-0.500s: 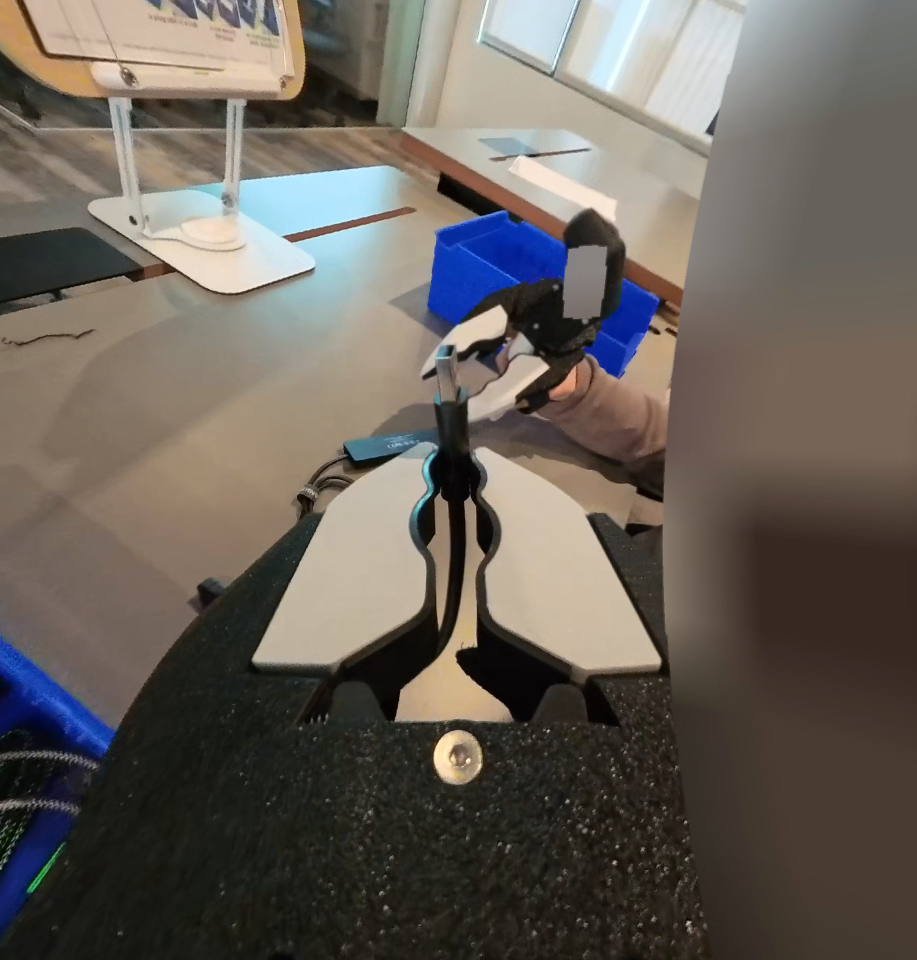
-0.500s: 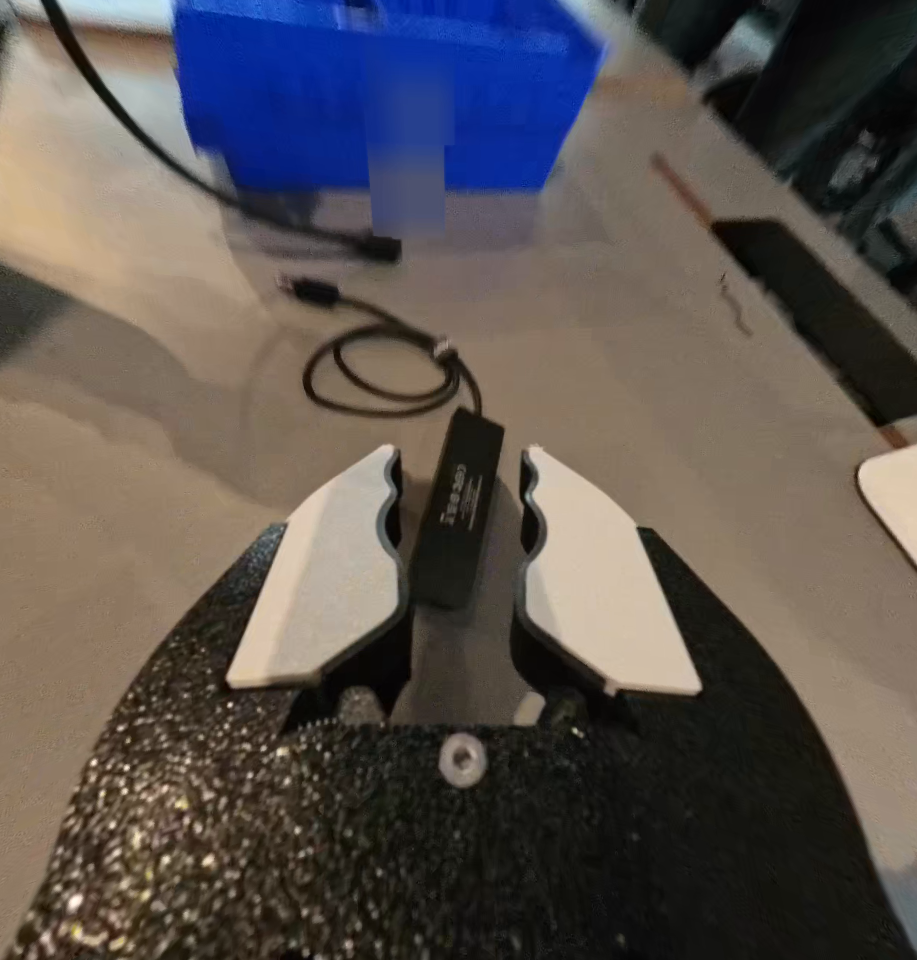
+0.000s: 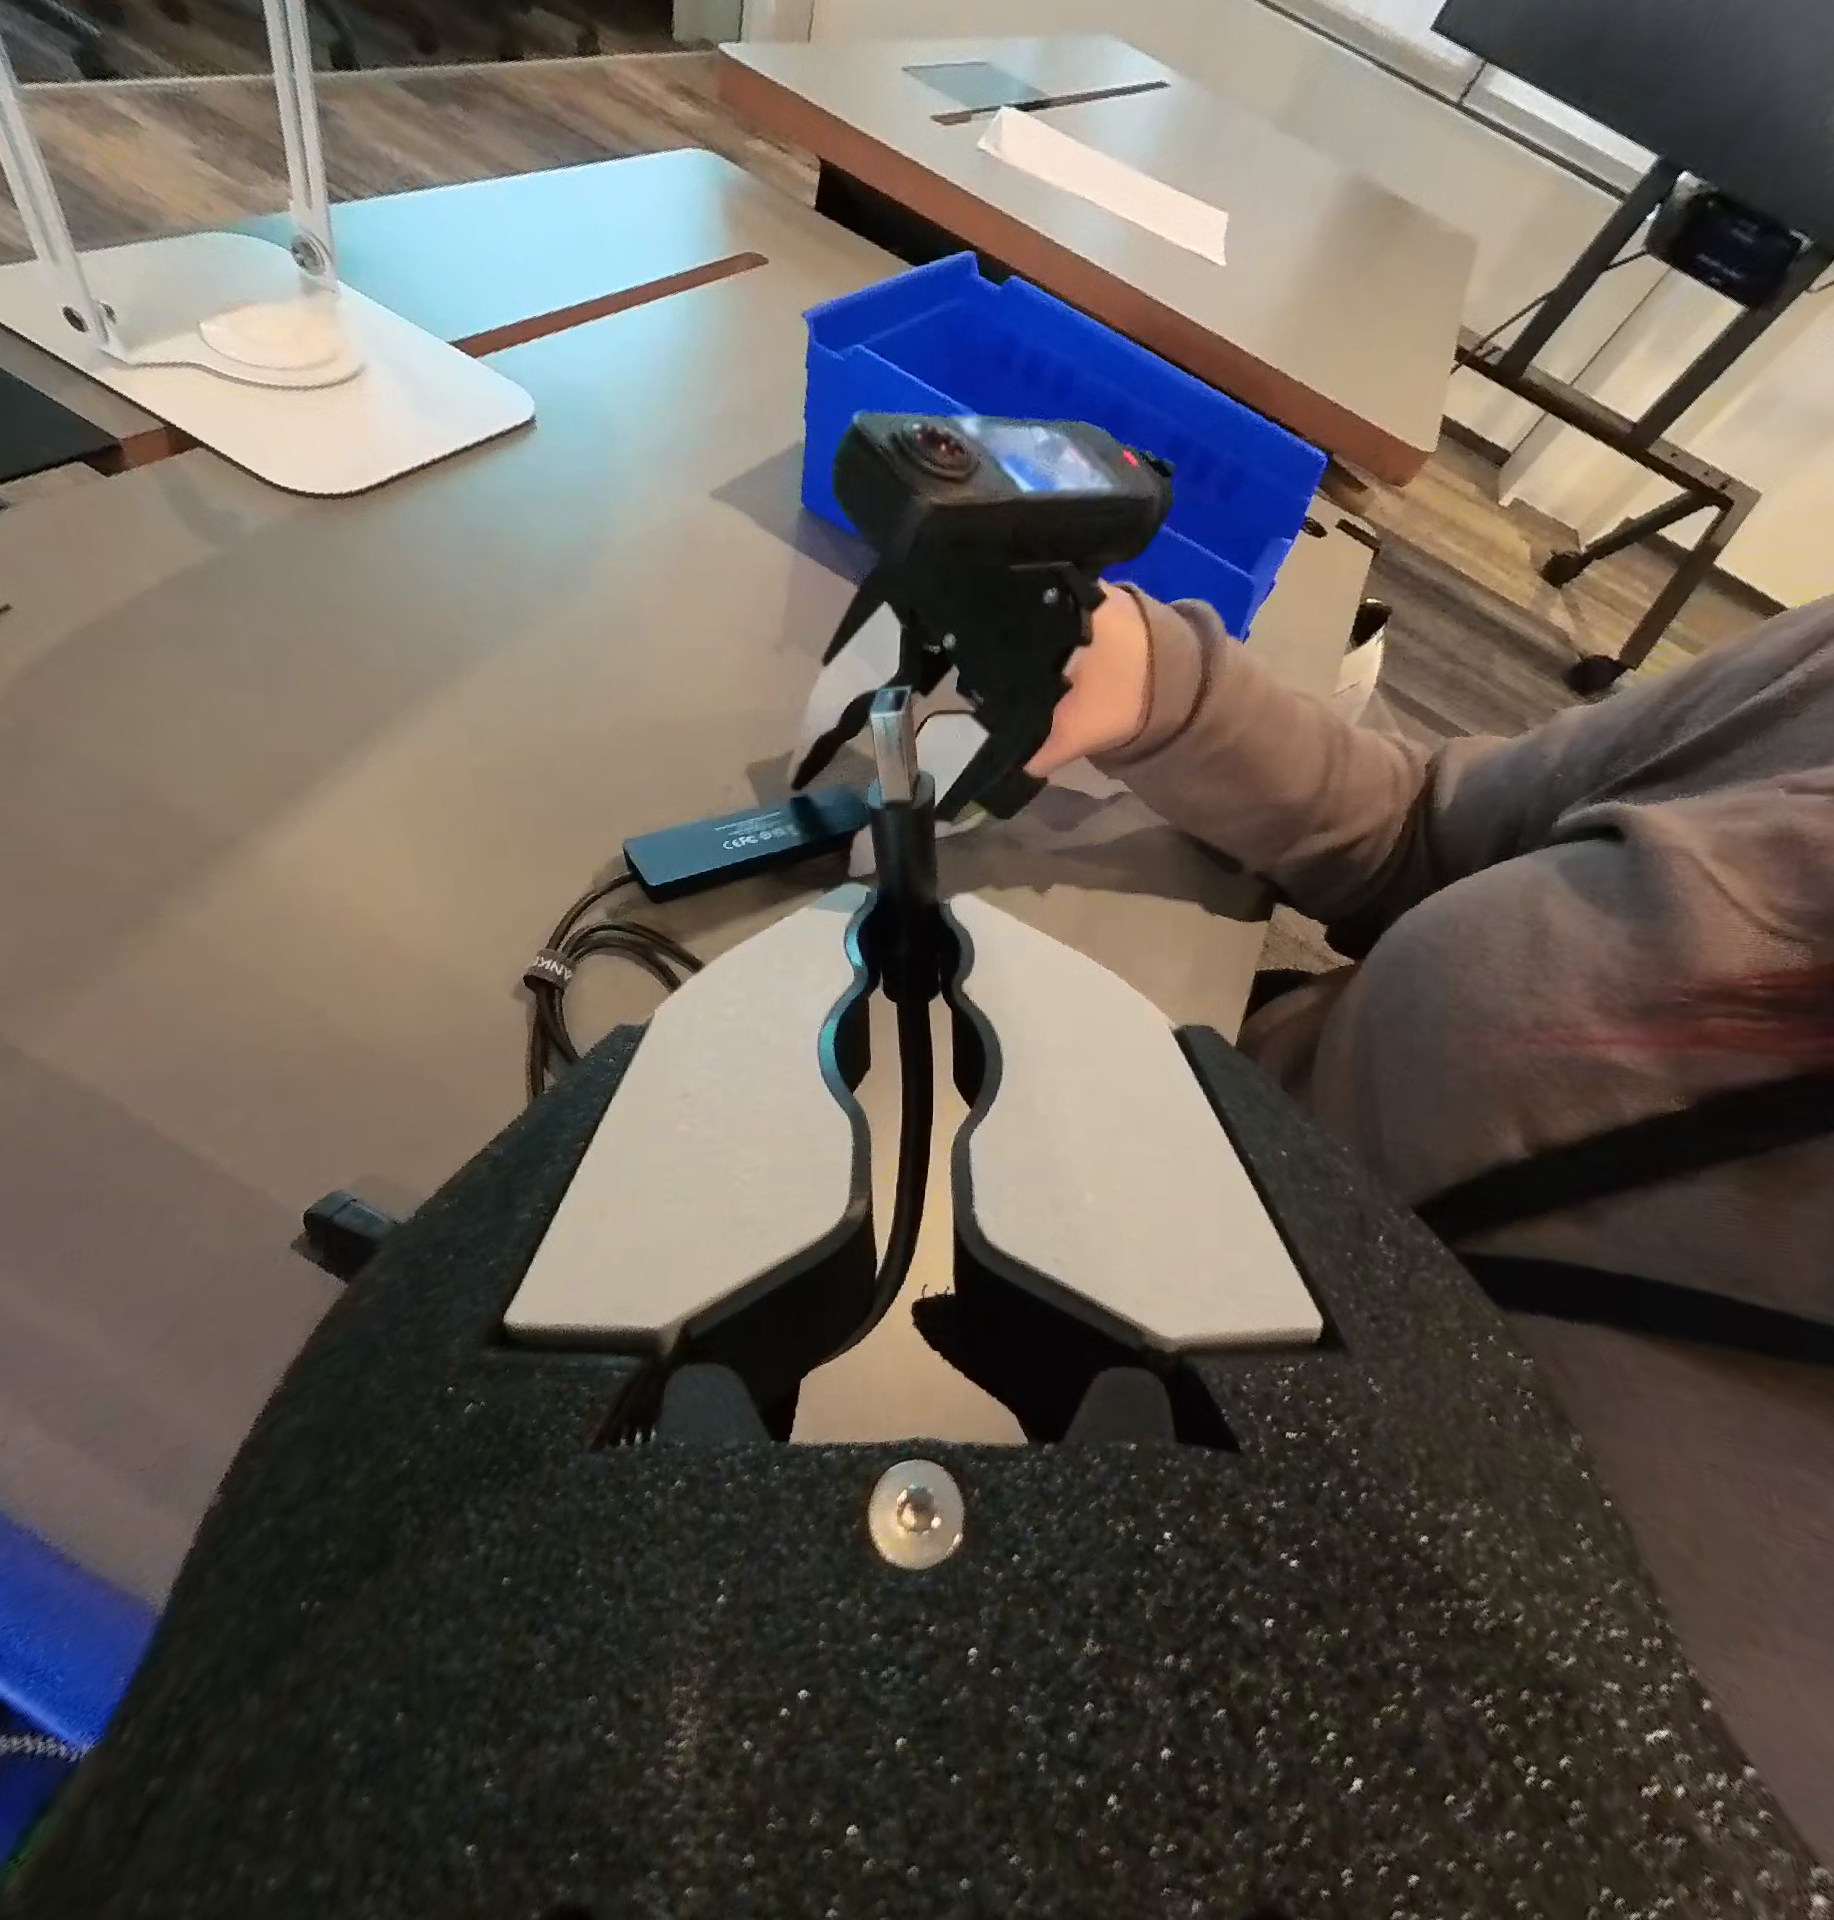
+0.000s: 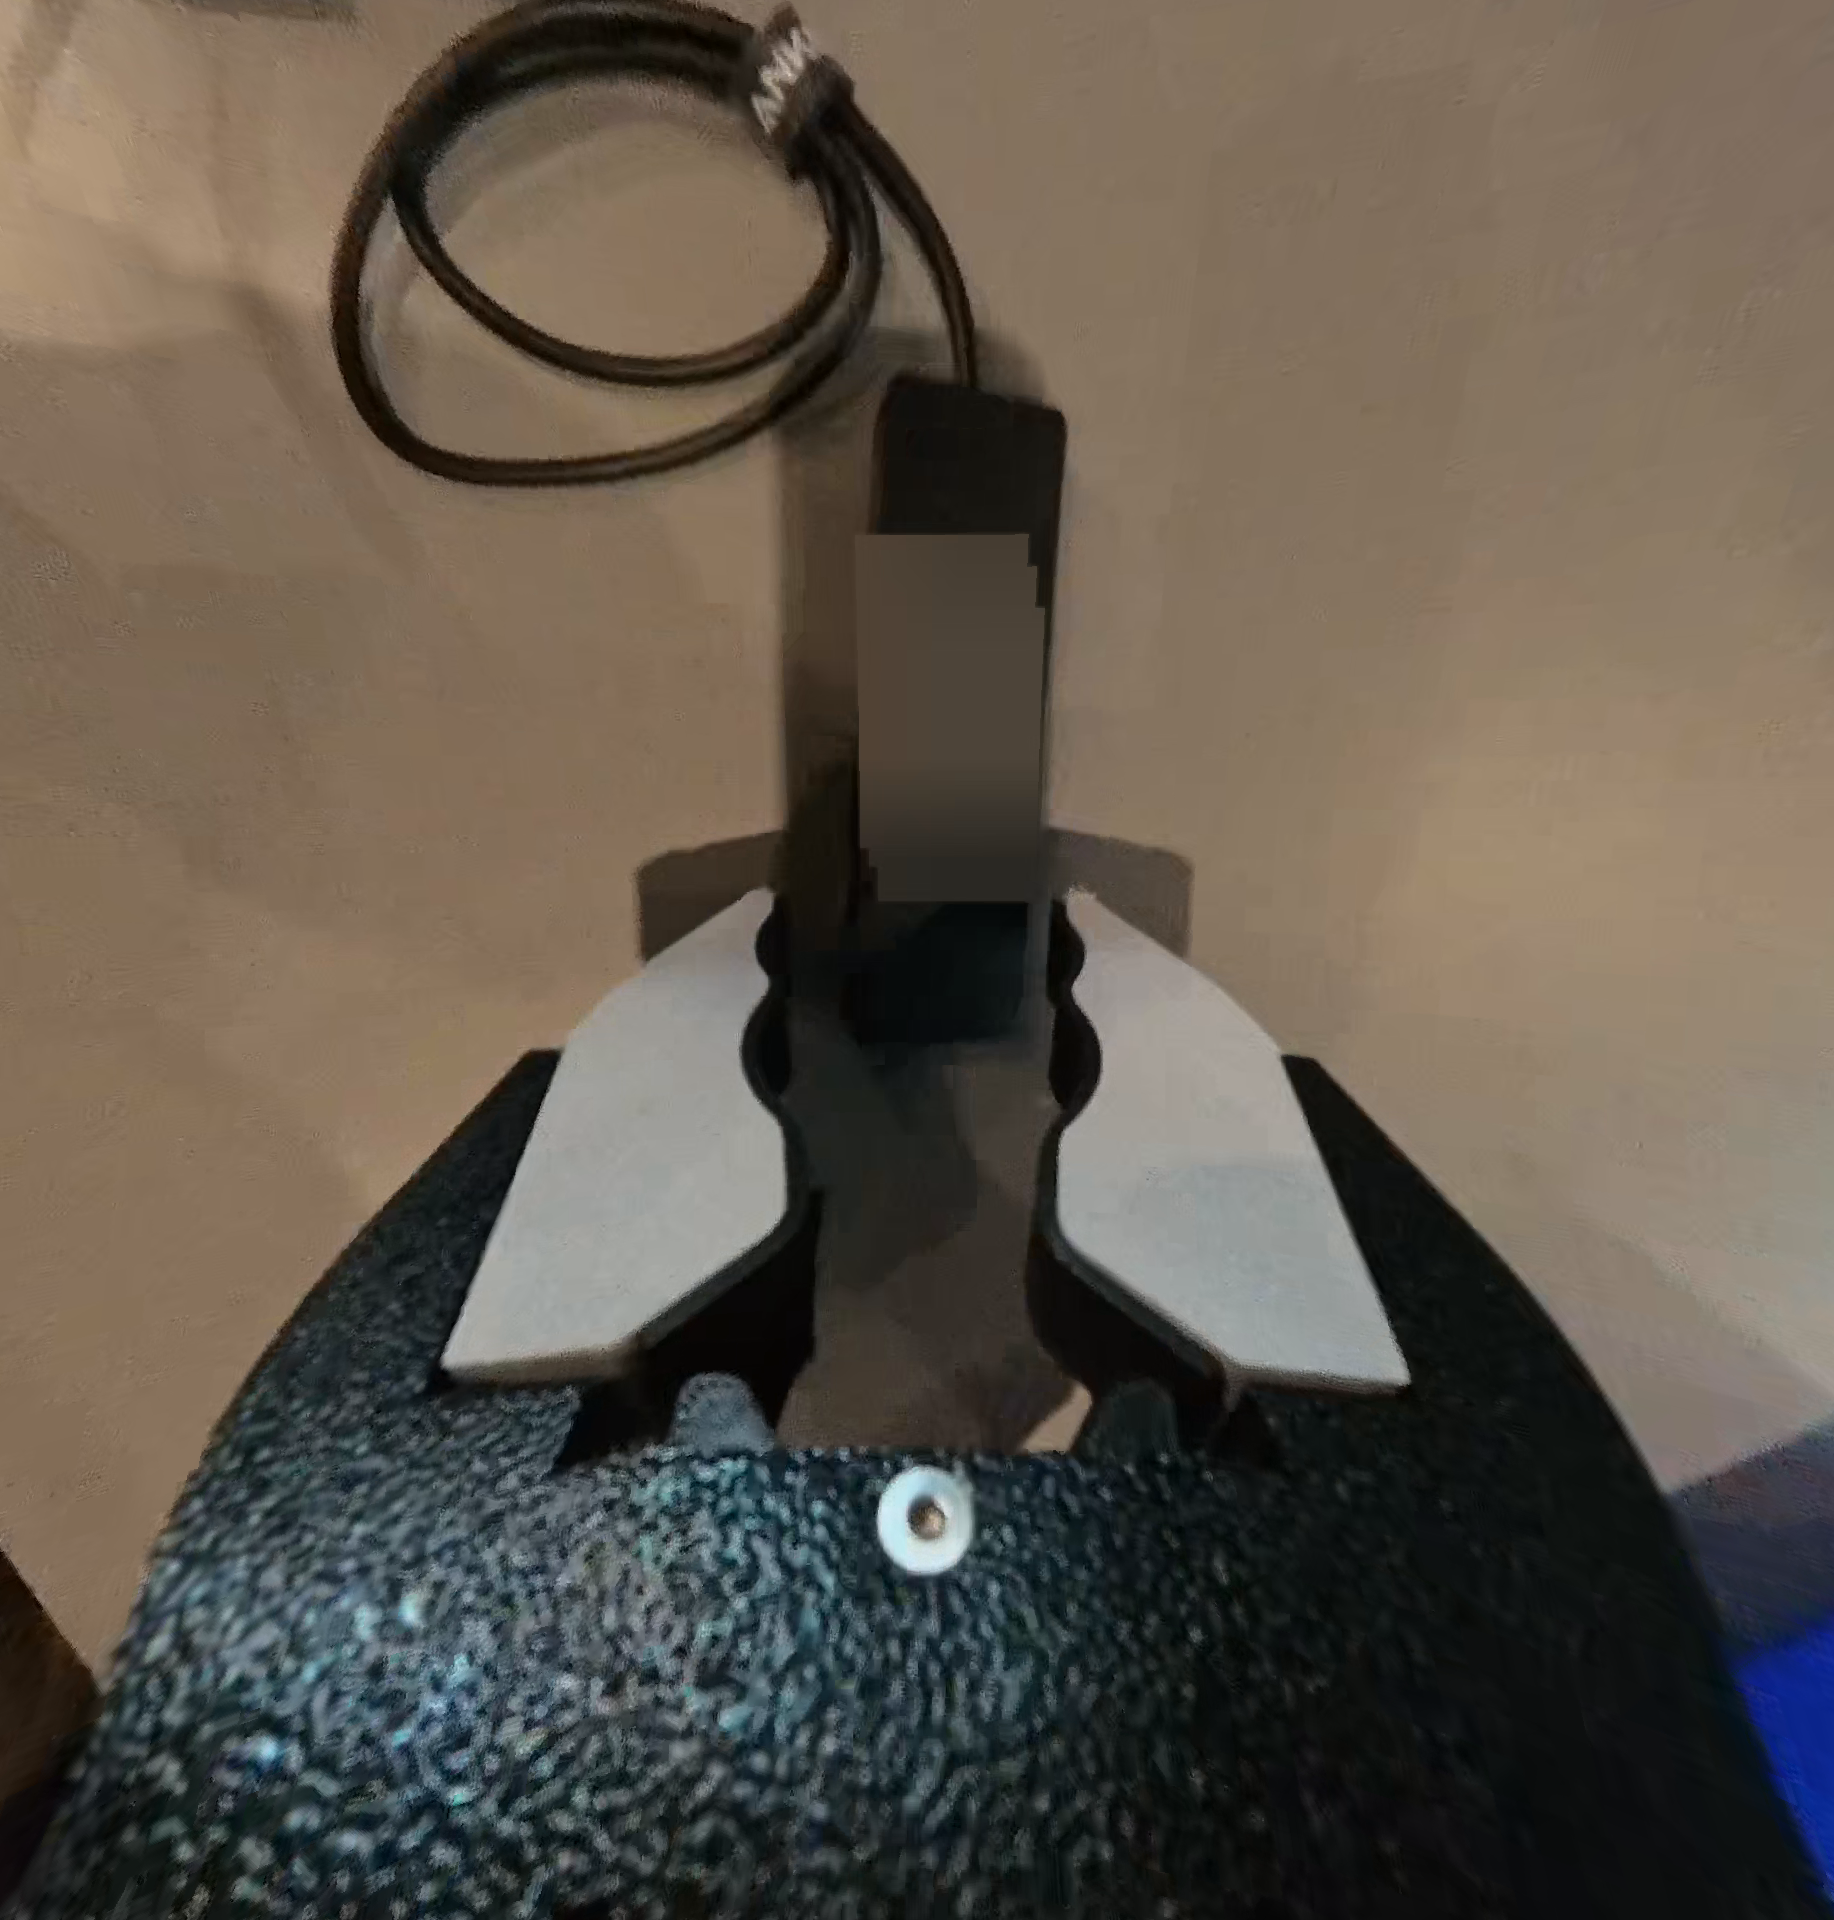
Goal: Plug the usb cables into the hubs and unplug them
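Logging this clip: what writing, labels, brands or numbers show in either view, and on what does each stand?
Hub: fine white print on its top, too small to read; patched over in the right wrist view.
Cable band: white letters, blurred and partly wrapped out of sight.
Camera screen: lit, nothing readable.
No other legible writing.

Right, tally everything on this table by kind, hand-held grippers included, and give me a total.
Hand-held grippers: 2, left shut on the usb cable, right open around the hub
Usb cables: 1
Hubs: 1
Blue bins: 2, far, near
White stand: 1
Total: 7
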The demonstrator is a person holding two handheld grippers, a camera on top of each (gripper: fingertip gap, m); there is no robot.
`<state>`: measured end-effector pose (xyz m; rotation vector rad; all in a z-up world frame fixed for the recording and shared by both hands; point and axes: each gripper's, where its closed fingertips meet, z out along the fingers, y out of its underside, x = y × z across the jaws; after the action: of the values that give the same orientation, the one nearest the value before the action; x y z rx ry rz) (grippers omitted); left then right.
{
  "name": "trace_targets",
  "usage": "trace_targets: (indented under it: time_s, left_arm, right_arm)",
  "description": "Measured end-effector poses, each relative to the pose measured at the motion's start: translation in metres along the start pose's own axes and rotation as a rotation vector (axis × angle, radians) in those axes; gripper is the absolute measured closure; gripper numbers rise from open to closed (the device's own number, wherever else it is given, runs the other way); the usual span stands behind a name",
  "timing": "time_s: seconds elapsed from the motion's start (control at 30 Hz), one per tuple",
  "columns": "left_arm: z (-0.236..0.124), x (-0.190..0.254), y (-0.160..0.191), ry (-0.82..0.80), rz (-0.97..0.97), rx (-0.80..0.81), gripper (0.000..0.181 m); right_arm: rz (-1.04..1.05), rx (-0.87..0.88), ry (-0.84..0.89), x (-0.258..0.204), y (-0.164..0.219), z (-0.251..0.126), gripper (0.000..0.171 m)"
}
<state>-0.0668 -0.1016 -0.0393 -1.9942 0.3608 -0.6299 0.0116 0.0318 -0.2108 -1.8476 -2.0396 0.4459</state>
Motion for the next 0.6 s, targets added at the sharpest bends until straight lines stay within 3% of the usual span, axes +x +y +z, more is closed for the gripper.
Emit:
trace_targets:
  time_s: [0.17,0.27,0.4,0.6]
  left_arm:
    - [0.004,-0.001,0.002,-0.009,0.013,-0.018,0.171]
    - [0.008,-0.003,0.004,-0.024,0.023,-0.037,0.171]
    - [0.013,-0.004,0.006,-0.032,0.042,-0.052,0.171]
    - [0.024,-0.008,0.011,-0.045,0.066,-0.084,0.171]
  right_arm:
    - [0.098,0.041,-0.086,0.007,0.008,0.002,0.121]
    - [0.108,0.064,-0.108,0.008,0.008,0.002,0.138]
    - [0.110,0.097,-0.105,0.009,0.005,0.001,0.139]
    - [0.154,0.339,-0.100,0.018,-0.024,-0.023,0.139]
